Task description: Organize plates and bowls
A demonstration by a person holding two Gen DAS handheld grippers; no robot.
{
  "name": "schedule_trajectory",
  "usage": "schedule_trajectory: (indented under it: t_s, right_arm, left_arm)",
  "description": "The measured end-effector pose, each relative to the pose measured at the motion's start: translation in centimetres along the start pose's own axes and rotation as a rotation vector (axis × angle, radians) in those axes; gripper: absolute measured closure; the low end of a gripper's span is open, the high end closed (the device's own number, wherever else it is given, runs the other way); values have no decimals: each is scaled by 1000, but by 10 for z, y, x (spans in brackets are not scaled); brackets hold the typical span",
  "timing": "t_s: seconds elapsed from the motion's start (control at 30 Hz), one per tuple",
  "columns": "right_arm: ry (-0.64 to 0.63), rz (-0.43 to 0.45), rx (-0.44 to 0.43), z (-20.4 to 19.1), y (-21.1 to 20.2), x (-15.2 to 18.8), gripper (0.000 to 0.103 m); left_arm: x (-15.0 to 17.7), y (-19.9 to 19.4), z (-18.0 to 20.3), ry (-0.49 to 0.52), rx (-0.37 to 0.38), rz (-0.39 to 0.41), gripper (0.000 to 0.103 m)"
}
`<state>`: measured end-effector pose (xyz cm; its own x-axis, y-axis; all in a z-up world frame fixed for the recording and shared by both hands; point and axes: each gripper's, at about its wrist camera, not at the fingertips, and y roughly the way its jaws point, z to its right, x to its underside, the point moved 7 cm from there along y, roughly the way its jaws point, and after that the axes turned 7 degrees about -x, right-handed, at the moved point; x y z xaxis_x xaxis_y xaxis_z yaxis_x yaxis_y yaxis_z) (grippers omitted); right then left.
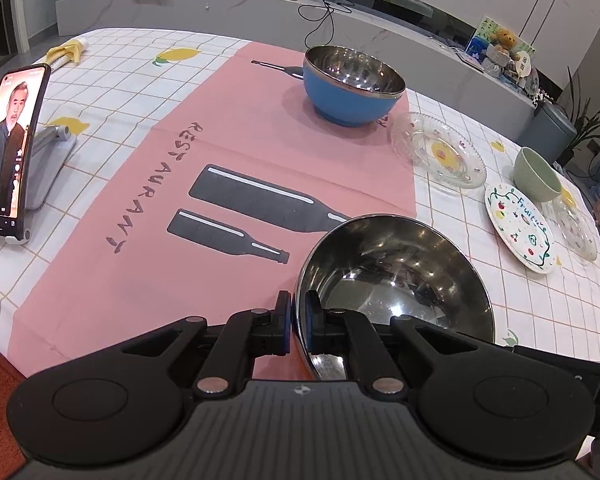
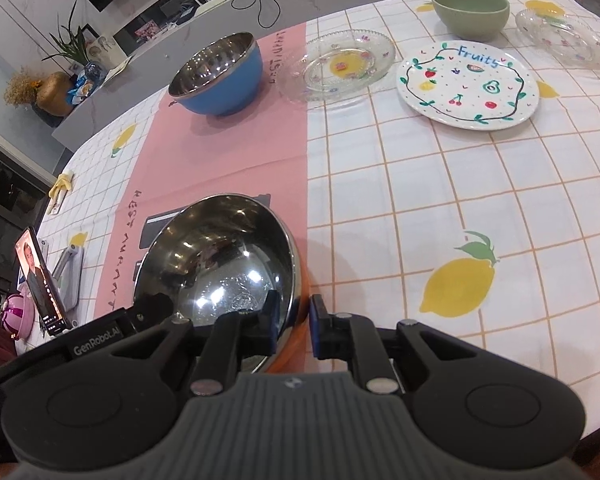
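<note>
A steel bowl with an orange outside (image 1: 396, 280) (image 2: 220, 264) is near the table's front edge, held at its rim from both sides. My left gripper (image 1: 298, 322) is shut on its left rim. My right gripper (image 2: 294, 326) is shut on its right rim. A blue bowl with a steel inside (image 1: 352, 84) (image 2: 218, 74) stands farther back on the pink mat. To the right lie a clear glass plate (image 1: 438, 154) (image 2: 340, 64), a white "Fruits" plate (image 1: 518, 226) (image 2: 466, 84), a green bowl (image 1: 536, 174) (image 2: 470, 10) and a second glass plate (image 1: 576, 228) (image 2: 564, 38).
A phone on a stand (image 1: 10, 152) (image 2: 40, 284) stands at the left of the table. A yellow cloth roll (image 1: 66, 54) lies at the far left. The pink mat (image 1: 204, 184) covers the middle of the checked tablecloth (image 2: 460, 208).
</note>
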<state>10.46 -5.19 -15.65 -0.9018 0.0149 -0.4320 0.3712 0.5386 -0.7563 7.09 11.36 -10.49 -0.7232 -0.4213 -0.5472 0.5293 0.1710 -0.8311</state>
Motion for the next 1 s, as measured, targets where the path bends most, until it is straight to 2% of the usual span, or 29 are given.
schedule_trajectory:
  t_s: [0.23,0.3,0.33,0.37,0.47,0.57,0.6,0.67,0.7,0.83,0.93,1.0]
  right_arm:
    - [-29,4,-5,-3,-2,0,82]
    - [-48,21,2,-4,-6,-1,76]
    - [-57,31,8,-4,-8,-2,67]
    - [-64,41,13,-4,-10,-3,65]
    - [-80,60,26,-3,-17,-6,58]
    - [-89,95,37,-2,-26,-10,57]
    - [-93,114,41,-2,-30,-12,57]
    - [-102,153,50,-3,-37,-16,55]
    - [-104,170,54,-3,-41,-18,54]
    - [-100,216,53,-4,-51,-27,54]
    - [-101,247,61,-4,-55,-32,54]
    - [-110,270,71,-5,-58,-38,54]
  left_arm:
    - [3,2,0,-6,20,-12,94]
    - [1,-1,0,-1,24,7,91]
    - [0,-4,-1,0,24,17,88]
    - [-2,-8,-1,2,29,31,86]
    - [-10,-23,-1,39,25,97,71]
    - [-18,-37,2,89,9,155,44]
    - [-21,-43,4,99,18,181,30]
    - [-29,-58,8,116,50,254,21]
    - [-33,-62,12,126,60,269,12]
    - [-48,-77,18,108,116,352,13]
    - [-60,-81,19,86,147,423,26]
    - [-69,-84,20,68,185,477,28]
